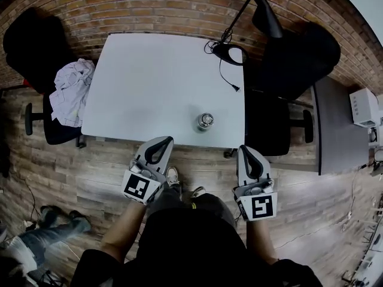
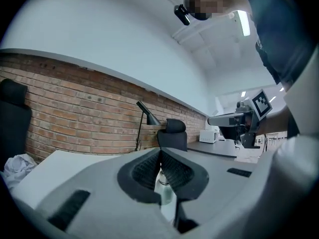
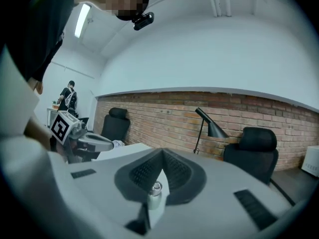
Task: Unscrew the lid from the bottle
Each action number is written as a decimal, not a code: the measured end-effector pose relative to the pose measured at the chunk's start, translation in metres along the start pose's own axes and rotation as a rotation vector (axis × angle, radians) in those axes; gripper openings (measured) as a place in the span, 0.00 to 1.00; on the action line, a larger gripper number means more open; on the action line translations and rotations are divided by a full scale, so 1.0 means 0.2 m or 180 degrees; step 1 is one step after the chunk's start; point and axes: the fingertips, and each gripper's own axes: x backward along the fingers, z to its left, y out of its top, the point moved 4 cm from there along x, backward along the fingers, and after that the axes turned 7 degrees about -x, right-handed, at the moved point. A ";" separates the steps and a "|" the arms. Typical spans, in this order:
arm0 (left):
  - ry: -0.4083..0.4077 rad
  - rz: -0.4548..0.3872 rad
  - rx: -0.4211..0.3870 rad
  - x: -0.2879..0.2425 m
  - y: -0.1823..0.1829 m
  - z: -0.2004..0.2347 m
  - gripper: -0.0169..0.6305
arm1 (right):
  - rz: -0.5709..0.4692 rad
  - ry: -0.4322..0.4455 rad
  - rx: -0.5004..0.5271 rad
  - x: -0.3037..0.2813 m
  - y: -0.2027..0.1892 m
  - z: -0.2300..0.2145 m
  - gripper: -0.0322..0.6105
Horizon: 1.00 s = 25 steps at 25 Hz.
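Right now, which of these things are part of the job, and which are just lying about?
Part of the job: bottle on the white table, lid on; left gripper and right gripper, jaws shut, holding nothing.

Lying about: crumpled cloth on a black chair; lamp; loose cable.

The person wears a black top (image 1: 179,250) and light shoes (image 1: 172,174). A small black camera (image 3: 143,19) sits on the head. The left gripper (image 1: 165,141) and the right gripper (image 1: 245,150) are both grey and pointed like beaks. Inside, the pads (image 2: 144,171) are black and bumpy. On the end far from the table (image 1: 149,82), each one has a white cube (image 1: 137,187) with black square marks.
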 end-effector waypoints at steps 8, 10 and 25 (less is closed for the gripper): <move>-0.0116 0.0091 -0.0062 -0.19 -0.10 -0.02 0.06 | 0.0122 0.0071 -0.0024 -0.09 -0.08 -0.10 0.07; -0.0068 0.0156 -0.0043 -0.21 -0.10 -0.03 0.06 | 0.0145 0.0166 -0.0049 -0.13 -0.12 -0.11 0.07; -0.0483 0.0565 0.0015 -0.49 -0.55 -0.15 0.33 | 0.0376 0.0472 -0.0188 -0.38 -0.37 -0.18 0.07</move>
